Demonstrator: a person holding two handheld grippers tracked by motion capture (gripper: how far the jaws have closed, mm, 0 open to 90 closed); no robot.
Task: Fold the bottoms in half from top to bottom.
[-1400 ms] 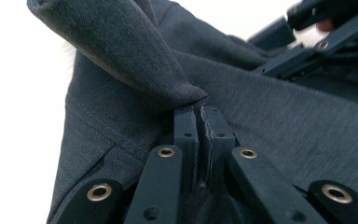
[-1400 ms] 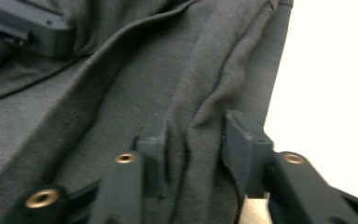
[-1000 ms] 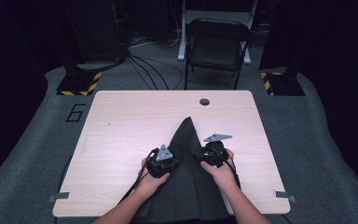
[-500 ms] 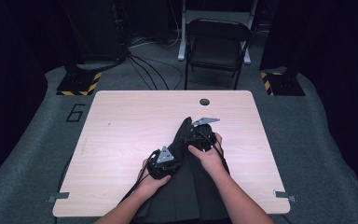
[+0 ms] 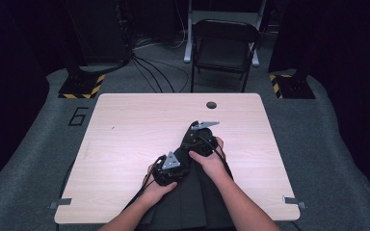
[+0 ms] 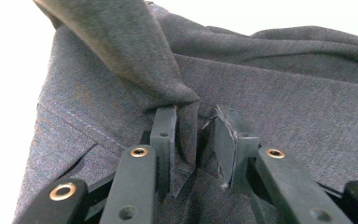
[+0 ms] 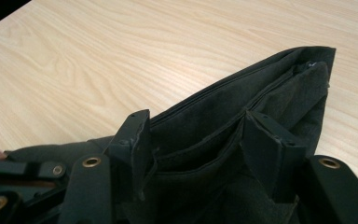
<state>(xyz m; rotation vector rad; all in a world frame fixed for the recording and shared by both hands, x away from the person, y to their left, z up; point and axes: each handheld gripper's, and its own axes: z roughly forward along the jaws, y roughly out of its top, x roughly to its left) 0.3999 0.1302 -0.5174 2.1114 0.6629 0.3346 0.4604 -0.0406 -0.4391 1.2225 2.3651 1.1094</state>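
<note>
A dark grey garment lies at the table's front centre, narrowing to a point toward the far side and hanging over the near edge. In the left gripper view a raised fold of the cloth drops between the jaws of my left gripper. These jaws have just been opening; a gap shows beside the right pad. My left gripper rests on the garment's left side. Farther up, near its point, my right gripper has also been opening. Flat layered cloth lies slack between the jaws of my right gripper.
The wooden table has bare surface to the left, right and beyond the garment, with a round cable hole near its far edge. A folding chair and floor cables sit behind the table.
The right gripper moved from the garment's right edge inward and away from the person, folding that side over so the cloth looks narrower. The left hand stayed put.
</note>
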